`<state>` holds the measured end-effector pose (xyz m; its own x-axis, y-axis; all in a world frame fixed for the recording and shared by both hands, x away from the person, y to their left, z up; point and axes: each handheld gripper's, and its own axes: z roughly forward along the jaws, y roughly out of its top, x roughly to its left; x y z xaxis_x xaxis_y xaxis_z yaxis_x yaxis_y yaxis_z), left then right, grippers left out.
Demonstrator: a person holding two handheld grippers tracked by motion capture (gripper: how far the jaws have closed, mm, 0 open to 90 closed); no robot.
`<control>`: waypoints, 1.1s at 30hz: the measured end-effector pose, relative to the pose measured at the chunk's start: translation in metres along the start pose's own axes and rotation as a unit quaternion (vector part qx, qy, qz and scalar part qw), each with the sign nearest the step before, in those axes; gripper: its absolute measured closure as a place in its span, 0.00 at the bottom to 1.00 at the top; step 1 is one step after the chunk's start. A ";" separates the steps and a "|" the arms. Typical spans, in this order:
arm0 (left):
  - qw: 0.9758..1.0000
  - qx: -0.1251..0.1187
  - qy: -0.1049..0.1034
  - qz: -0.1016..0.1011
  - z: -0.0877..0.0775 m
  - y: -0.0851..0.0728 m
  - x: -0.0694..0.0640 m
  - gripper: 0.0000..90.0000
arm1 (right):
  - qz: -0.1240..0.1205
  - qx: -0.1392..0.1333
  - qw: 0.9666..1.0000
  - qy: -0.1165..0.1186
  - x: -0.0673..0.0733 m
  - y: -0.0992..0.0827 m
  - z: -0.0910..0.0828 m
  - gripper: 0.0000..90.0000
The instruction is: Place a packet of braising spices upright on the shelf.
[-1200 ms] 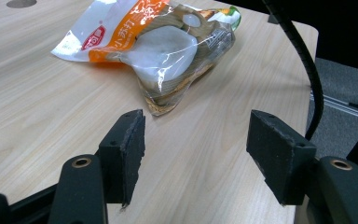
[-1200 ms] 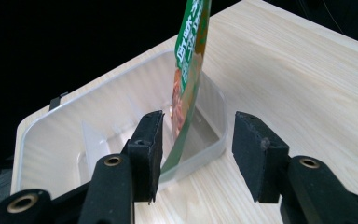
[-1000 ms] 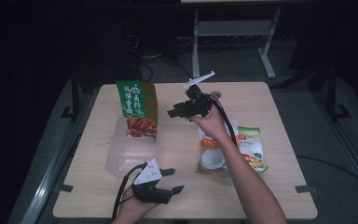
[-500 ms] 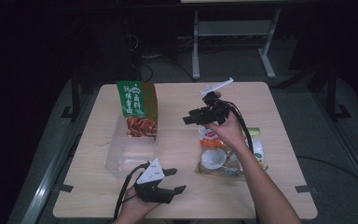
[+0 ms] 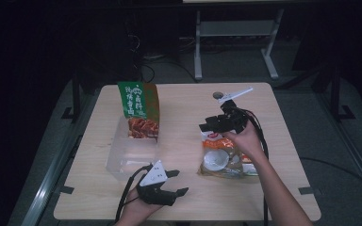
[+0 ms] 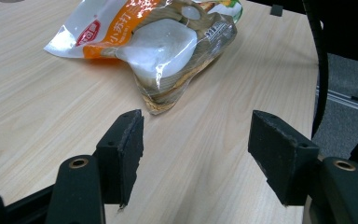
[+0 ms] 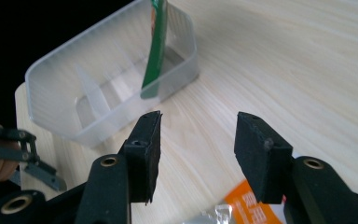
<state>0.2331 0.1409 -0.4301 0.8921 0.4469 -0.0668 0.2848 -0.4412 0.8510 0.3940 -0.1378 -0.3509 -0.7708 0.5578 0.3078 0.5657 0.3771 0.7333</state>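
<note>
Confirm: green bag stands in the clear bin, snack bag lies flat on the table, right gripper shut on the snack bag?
Not quite. The right gripper is open, with nothing between its jaws, as the right gripper view shows. The green bag does stand in the clear bin, and the snack bag lies flat on the table.

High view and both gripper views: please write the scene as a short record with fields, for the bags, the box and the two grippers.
surface: wooden table
clear plastic box: on the table's left side, holds the green snack bag
green snack bag: upright in the box's far end
orange-and-white snack bag: flat on the table, right side
left gripper: open, empty, near edge of the table
right gripper: open, empty, above the flat bag's far end
</note>
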 end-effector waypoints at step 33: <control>1.000 0.007 0.009 0.001 -0.001 0.000 0.005 0.37 | 0.066 0.041 0.995 -0.057 -0.032 -0.063 -0.038 0.53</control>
<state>0.2376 0.1443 -0.4294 0.8858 0.4606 -0.0559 0.2890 -0.4533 0.8432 0.3720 -0.2075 -0.3841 -0.6521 0.6853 0.3242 0.6855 0.3505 0.6381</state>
